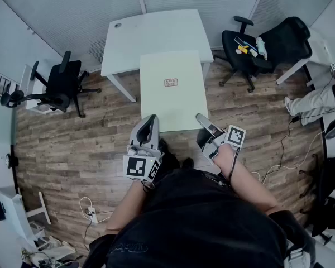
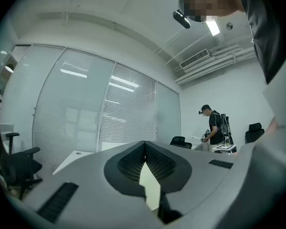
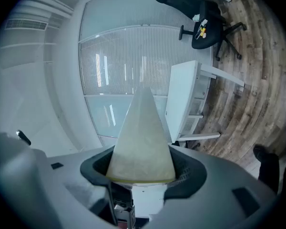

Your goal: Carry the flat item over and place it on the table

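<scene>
Wood floor, white desk over by the blinds. Left tongs clamped on the pale board edge. Right tongs spread wide, board lying between them.

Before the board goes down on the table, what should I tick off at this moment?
1. Hold by the left gripper: ok, its jaws are shut on the thin edge of the board.
2. Hold by the right gripper: cannot tell; the board fills its wide-set jaws, but whether they press on it is unclear.
3. Board level: ok in the head view.
4. Top of the white table free: ok where visible; the board hides part.
5. Path past the office chair at left and the one at right: ok, both stand off to the sides.
</scene>
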### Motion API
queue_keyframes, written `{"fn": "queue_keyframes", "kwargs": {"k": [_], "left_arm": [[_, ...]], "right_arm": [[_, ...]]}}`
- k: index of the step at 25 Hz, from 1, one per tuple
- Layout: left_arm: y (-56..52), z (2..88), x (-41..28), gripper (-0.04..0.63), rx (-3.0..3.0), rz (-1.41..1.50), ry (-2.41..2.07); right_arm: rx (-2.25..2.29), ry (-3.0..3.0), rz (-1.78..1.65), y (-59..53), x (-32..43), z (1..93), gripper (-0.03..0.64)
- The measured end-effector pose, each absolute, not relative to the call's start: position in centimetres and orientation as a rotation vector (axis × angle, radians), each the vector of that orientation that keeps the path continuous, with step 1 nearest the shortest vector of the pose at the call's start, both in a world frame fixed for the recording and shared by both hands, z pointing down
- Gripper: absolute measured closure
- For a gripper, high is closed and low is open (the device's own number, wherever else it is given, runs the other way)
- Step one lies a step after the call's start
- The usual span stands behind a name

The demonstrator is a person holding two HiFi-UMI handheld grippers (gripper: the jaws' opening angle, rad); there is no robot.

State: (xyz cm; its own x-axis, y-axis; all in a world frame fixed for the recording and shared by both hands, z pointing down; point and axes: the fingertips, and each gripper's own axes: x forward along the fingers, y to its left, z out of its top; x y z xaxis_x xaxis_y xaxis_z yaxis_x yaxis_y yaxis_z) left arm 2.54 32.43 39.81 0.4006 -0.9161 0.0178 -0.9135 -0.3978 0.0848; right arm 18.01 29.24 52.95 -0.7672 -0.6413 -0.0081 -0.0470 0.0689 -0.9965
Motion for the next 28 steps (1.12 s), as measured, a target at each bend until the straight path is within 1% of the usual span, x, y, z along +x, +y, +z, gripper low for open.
{"fn": "queue_keyframes", "kwargs": {"k": [14,21,28], "left_arm": [[31.0,40.6,2.9,0.583,2.572,-0.046,-1.632],[28.7,40.8,1.0,0.583,2.574,-0.06,-1.64],[23.9,41.1,-2.9,0.583,2.584,-0.061,-1.629]], "right_arm": [[-0.714,1.874,-1.734,27.8,18.6,53.7,0.328],[-0.747,1.865,-1.747,25.7,17.5,54.9,0.328],[-0.803,1.86,-1.717,21.4,14.6,55.3,0.328]]}}
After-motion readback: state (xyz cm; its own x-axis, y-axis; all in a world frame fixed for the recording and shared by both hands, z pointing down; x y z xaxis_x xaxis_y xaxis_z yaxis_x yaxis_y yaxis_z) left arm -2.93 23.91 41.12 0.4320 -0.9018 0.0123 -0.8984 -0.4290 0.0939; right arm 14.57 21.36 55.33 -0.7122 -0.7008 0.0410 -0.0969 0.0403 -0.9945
